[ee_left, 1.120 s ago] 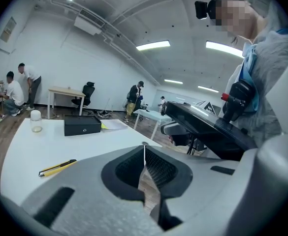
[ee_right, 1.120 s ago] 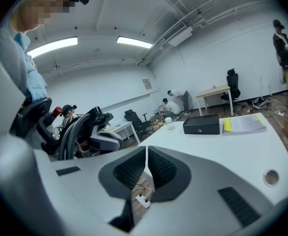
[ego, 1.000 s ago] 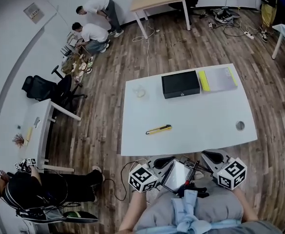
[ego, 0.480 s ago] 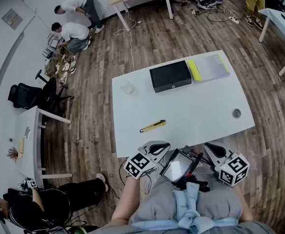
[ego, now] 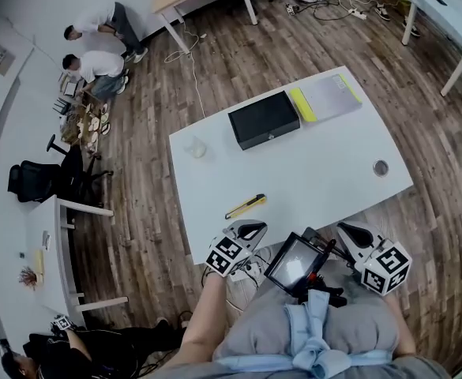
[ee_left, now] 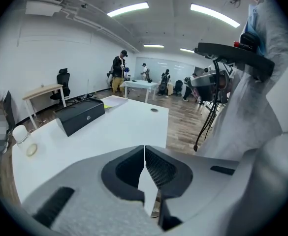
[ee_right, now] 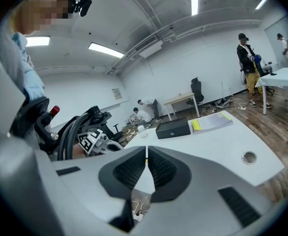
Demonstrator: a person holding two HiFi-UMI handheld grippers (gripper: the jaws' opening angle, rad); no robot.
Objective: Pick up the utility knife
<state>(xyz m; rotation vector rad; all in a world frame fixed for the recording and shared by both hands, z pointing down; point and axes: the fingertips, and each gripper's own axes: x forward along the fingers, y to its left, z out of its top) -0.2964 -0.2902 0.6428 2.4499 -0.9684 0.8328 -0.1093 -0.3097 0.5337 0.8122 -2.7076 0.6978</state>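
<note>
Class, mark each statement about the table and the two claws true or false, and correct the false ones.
1. The utility knife lies on the white table, in neither claw. True.
2. The left claw is wide open. False: its jaws are together, with nothing between them.
3. The black box rests on the utility knife. False: they lie apart on the table.
4. The right claw is shut and empty. True.
5. The utility knife lies nearer the left claw than the right. True.

White tabletop carries: knife near front edge, black box, folder, clear object.
</note>
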